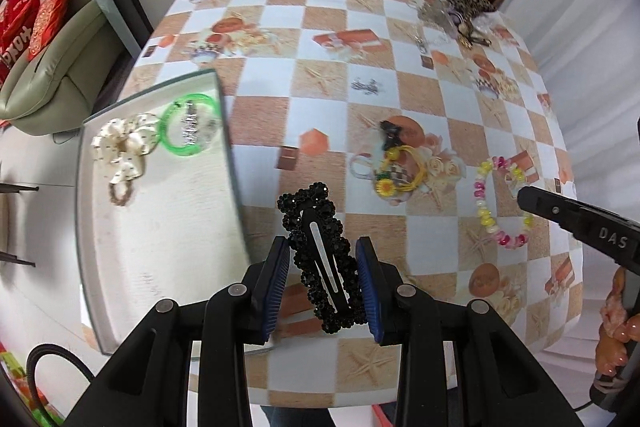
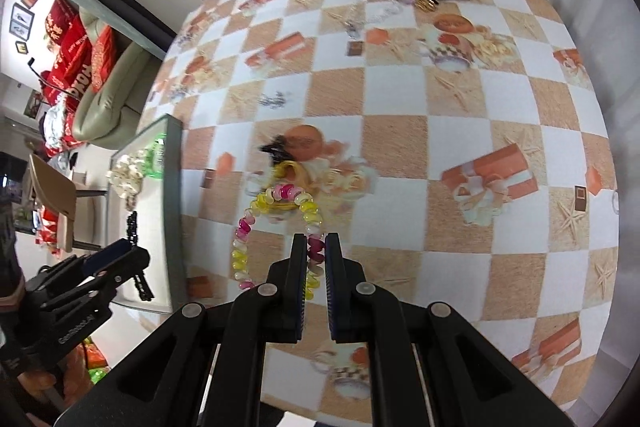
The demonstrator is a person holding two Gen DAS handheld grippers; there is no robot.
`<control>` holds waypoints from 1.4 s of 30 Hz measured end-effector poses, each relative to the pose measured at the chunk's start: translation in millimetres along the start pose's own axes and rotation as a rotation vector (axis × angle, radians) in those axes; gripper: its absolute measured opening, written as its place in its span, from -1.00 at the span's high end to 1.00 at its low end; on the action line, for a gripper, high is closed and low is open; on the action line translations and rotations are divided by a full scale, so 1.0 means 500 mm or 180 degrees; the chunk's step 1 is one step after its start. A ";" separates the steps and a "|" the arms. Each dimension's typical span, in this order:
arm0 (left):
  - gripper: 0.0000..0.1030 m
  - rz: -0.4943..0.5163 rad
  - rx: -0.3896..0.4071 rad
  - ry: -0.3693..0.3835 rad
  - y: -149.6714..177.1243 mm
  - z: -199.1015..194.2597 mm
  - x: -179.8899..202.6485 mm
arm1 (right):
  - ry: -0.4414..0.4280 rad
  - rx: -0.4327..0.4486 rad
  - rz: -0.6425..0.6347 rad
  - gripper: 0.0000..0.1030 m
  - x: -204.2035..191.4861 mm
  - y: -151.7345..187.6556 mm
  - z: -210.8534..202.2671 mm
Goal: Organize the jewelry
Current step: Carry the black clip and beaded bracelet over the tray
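Currently the left gripper [image 1: 323, 255] clamps a black beaded hair clip [image 1: 320, 255] between its blue-padded fingers [image 1: 276, 283], the clip standing nearly upright with its upper end poking out beyond the fingertips. It hangs just beside the near edge of a pale tray [image 1: 160, 259], which sits on the left part of a table covered by a checkered tablecloth [image 1: 280, 75]. Inside the tray lie a cream bow scrunchie [image 1: 122, 147] and a green ring bracelet [image 1: 190, 127], the two touching at the far end. The right gripper [image 2: 316, 247] has its jaws nearly closed, pinching one side of a pink and yellow bead bracelet [image 2: 276, 223]; the rest of the loop rests on the cloth ahead of the fingertips. Just beyond that bracelet lies a yellow hair tie with a sunflower charm [image 1: 394, 171], and a small black item [image 1: 390, 133] sits against it, too blurred to identify. At the far right corner of the table a heap of tangled jewelry [image 1: 452, 13] lies well apart from everything else. A small grey clip [image 1: 366, 87] rests alone near the middle of the cloth.
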State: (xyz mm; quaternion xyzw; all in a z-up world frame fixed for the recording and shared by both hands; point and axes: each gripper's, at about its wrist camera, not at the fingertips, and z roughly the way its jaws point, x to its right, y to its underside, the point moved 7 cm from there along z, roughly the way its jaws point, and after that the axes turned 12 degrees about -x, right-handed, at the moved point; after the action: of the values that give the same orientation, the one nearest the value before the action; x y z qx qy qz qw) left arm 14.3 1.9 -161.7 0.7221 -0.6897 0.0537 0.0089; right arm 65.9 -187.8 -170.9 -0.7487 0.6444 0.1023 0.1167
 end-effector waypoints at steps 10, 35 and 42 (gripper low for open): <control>0.24 -0.0150 0.0047 0.0006 0.017 -0.017 -0.181 | -0.0048 0.0043 -0.0216 0.82 -0.201 -0.005 0.014; 0.24 -0.0442 -0.0068 -0.0197 0.004 0.151 -0.423 | -0.0034 -0.0551 -0.0566 0.82 -0.488 -0.093 0.359; 0.24 -0.0433 -0.0085 -0.0234 0.003 0.164 -0.430 | 0.0054 -0.0550 -0.0522 0.82 -0.488 -0.106 0.385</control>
State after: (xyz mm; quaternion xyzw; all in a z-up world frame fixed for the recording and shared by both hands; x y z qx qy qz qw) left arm 8.9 208.7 -262.6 0.7686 -0.6395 0.0172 -0.0032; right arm 81.7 108.5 -277.6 -0.8070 0.5708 0.1413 0.0543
